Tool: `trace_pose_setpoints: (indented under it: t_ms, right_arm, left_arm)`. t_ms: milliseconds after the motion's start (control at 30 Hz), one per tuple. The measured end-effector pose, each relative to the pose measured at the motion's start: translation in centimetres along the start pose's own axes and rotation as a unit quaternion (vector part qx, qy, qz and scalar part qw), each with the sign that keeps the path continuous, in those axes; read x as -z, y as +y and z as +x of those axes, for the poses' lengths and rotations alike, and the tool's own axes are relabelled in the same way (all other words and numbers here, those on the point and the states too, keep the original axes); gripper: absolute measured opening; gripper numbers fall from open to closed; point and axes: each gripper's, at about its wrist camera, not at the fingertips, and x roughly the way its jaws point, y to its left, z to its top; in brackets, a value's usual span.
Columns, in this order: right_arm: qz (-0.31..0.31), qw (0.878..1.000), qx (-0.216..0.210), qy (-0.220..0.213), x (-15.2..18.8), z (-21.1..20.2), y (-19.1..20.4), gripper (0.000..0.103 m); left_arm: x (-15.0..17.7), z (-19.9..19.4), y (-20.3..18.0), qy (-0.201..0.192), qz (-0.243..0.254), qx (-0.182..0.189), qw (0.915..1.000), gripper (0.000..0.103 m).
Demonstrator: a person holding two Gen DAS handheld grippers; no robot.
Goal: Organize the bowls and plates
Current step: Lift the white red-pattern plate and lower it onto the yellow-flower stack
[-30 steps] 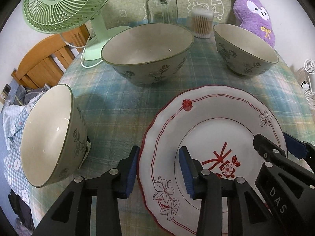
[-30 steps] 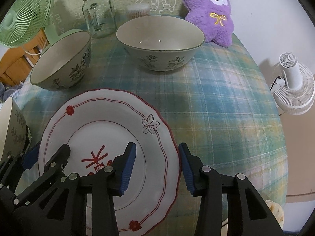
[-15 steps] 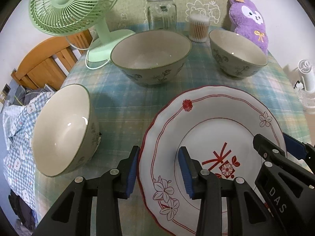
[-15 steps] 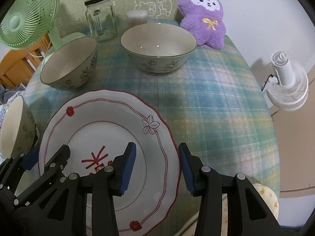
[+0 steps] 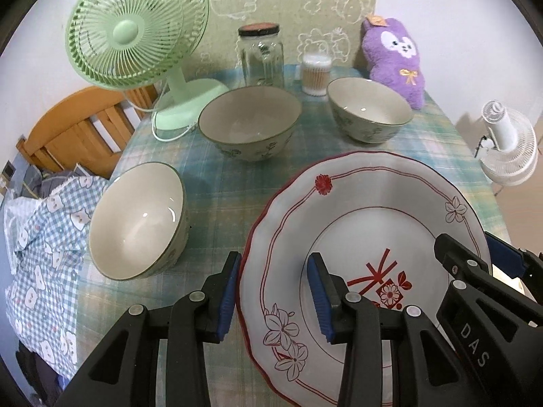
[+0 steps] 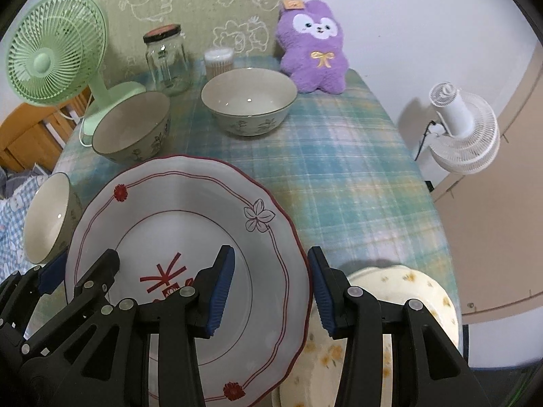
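Covering the table, a blue-green plaid cloth [image 6: 339, 156] is carrying three floral bowls, with a green desk fan [image 5: 135, 30], a glass jar [image 5: 260, 56], a tub of cotton swabs [image 5: 316, 74] and a purple plush bunny [image 6: 314, 45] standing along the back. Both grippers are holding one white plate with red trim [image 5: 366, 237] by opposite edges, above the cloth and the bowls. The left gripper [image 5: 274, 296] is pinching the plate's left rim between its blue pads, jaws partly open around it. The right gripper [image 6: 271, 288] is doing the same on the right rim. One small bowl [image 5: 135, 220] is sitting just left of the plate, tilted, it seems. A pale yellow-flowered plate [image 6: 407, 291] is lying beneath the right gripper, partly hidden.
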Motion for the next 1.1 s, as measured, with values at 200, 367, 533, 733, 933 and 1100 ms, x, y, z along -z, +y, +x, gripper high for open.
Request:
trace_pose_setpoints:
  t_ms: [200, 367, 533, 733, 933, 1100]
  right_arm:
    - [0.003, 1.0, -0.002, -0.012, 1.2, -2.3, -1.4, 0.048]
    - [-0.003, 1.0, -0.012, -0.016, 2.3, -3.6, -3.3, 0.048]
    - [-0.008, 1.0, -0.016, -0.016, 3.4, -4.4, -5.6, 0.048]
    - [-0.014, 1.0, -0.01, -0.015, 4.7, -4.8, -8.8, 0.048]
    - [-0.006, 1.0, -0.004, -0.012, 6.2, -4.8, -12.2, 0.048]
    - [-0.002, 1.0, 0.004, -0.002, 7.5, -4.3, -14.6, 0.048]
  left_arm:
    - [0.9, -2.1, -1.0, -0.007, -0.006, -0.001, 1.0, 0.04]
    - [2.1, -3.8, -2.5, -0.01, -0.014, -0.009, 0.9998, 0.04]
    - [3.2, -4.8, -4.5, -0.007, -0.022, -0.012, 0.9997, 0.04]
    - [4.3, -5.6, -7.4, -0.005, -0.021, -0.008, 0.9997, 0.04]
    - [5.4, -5.9, -10.6, -0.002, -0.012, -0.002, 0.9999, 0.04]
    - [6.8, -5.6, -13.2, 0.005, 0.001, 0.004, 1.0, 0.04]
